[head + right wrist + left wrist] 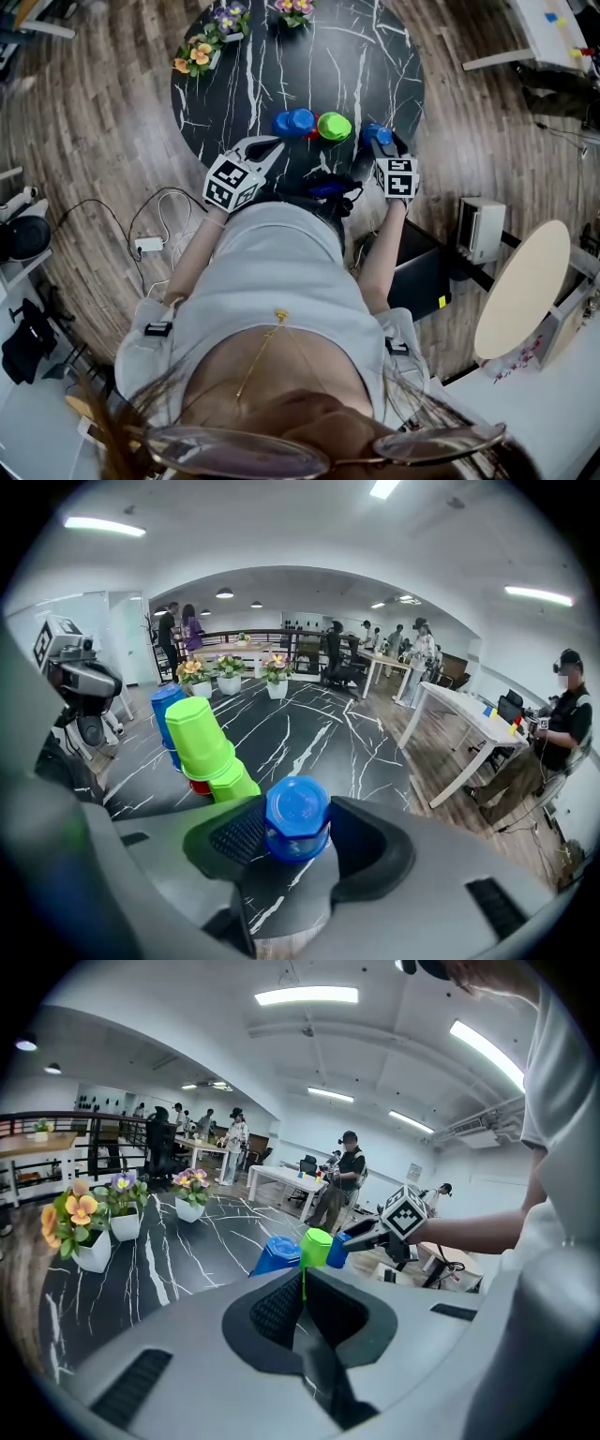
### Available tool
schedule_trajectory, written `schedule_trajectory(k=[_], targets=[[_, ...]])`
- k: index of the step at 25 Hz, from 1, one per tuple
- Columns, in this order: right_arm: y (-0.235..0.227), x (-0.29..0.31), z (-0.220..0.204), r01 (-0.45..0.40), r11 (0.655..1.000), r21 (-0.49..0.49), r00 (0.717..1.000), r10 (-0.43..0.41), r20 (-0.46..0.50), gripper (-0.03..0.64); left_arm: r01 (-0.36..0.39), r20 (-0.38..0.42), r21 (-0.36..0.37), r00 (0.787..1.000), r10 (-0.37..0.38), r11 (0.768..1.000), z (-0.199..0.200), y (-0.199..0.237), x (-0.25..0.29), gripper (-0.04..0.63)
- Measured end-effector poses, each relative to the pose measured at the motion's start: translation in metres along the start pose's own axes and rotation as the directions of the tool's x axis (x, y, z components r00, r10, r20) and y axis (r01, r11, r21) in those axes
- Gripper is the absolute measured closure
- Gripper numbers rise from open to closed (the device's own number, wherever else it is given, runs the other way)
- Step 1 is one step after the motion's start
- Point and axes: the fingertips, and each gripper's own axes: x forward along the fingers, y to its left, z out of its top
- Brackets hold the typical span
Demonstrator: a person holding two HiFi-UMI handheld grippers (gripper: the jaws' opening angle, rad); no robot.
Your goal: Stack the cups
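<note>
On the round black marble table [281, 66] stand upside-down cups: a blue stack [294, 122], a green cup [334, 126] and a red one [312, 134] low between them. My right gripper [298, 829] is shut on a single upside-down blue cup [297, 816], held just right of the green cups [199, 738] and above the table's near edge. In the head view this held blue cup [376, 133] shows at the right gripper [379, 142]. My left gripper [302, 1283] is shut and empty, pointing at the blue stack [277, 1253] and green cup [316, 1246] from a short way off.
Three white pots of flowers [199, 54] stand along the table's far left rim. A cable and plug [148, 244] lie on the wooden floor at left. A beige round table [525, 286] and a white box [480, 228] are at right. People stand at desks in the background [349, 1171].
</note>
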Motion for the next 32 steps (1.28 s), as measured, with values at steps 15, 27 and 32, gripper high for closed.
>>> schedule_trajectory(k=[15,27,32], targets=[[0.006,-0.033,0.06,-0.001,0.999,-0.048,0.995,0.005,0.099,0.396,-0.001,0.023,0.002,1.0,0.001,1.0,0.003,0.001,-0.008,0.561],[0.021,-0.044,0.094,-0.026,0.995,-0.101,0.992,0.038,0.12,0.395,0.02,0.017,0.005,1.0,-0.02,1.0,0.005,0.0,-0.004,0.561],[0.031,-0.048,0.108,-0.048,0.992,-0.114,0.989,0.063,0.133,0.395,0.024,0.016,0.004,1.0,-0.024,1.0,0.003,0.002,-0.003,0.561]])
